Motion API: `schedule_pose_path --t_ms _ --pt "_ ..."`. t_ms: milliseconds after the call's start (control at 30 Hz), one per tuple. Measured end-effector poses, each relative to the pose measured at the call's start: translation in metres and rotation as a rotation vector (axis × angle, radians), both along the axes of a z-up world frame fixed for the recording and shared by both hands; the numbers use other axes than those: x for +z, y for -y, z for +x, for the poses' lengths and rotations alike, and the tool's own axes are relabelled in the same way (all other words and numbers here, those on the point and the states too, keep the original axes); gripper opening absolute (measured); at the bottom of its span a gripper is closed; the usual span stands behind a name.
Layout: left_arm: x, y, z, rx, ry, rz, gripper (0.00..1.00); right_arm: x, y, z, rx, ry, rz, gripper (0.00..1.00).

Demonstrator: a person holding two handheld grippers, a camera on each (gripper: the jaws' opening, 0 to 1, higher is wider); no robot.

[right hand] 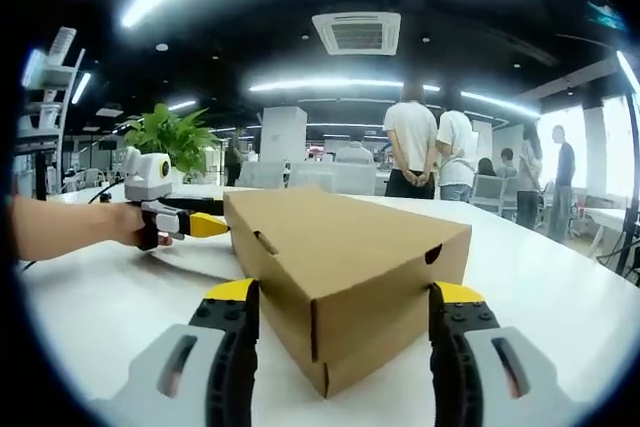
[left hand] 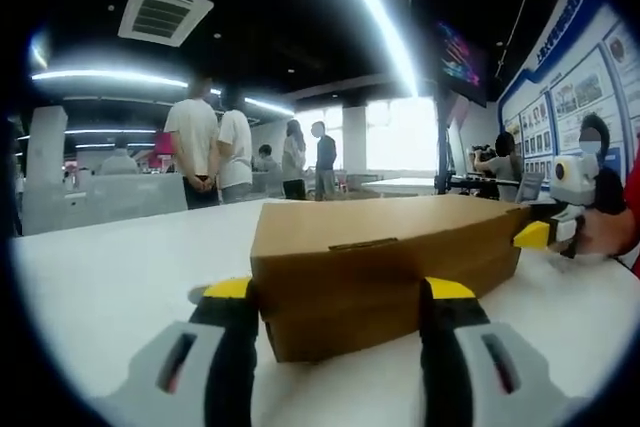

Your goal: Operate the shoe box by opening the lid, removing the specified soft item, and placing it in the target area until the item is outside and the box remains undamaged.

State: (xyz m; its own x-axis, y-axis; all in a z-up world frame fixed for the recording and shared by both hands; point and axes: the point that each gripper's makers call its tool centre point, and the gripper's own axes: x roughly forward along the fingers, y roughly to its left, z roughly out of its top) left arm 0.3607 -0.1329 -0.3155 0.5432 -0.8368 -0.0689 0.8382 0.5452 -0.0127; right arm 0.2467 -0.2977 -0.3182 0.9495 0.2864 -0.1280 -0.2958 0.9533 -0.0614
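Note:
A closed brown cardboard shoe box (left hand: 380,247) lies on the white table (left hand: 110,277) with its lid down, so nothing inside it shows. My left gripper (left hand: 340,292) is open, and its yellow-tipped jaws flank the box's near end. At the box's far right end is my right gripper (left hand: 535,235), held in a hand. In the right gripper view the box (right hand: 340,247) points a corner at me. My right gripper (right hand: 345,295) stands open on either side of that corner. My left gripper (right hand: 200,225) rests by the box's far left end.
The white table (right hand: 560,297) stretches wide around the box. Several people (left hand: 210,147) stand behind it with their backs turned. A potted plant (right hand: 170,137) stands at the back left. Display boards (left hand: 580,97) cover the wall at the right.

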Motion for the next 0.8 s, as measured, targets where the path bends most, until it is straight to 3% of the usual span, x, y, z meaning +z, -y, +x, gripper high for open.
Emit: schedule_pose_path --t_ms 333,800 --pt "-0.001 -0.006 -0.011 0.061 -0.011 0.009 0.64 -0.001 0.003 0.002 0.055 0.021 0.013 0.68" --pt "0.0 -0.025 -0.042 0.184 0.01 -0.009 0.63 0.002 -0.008 -0.004 0.131 0.059 0.003 0.64"
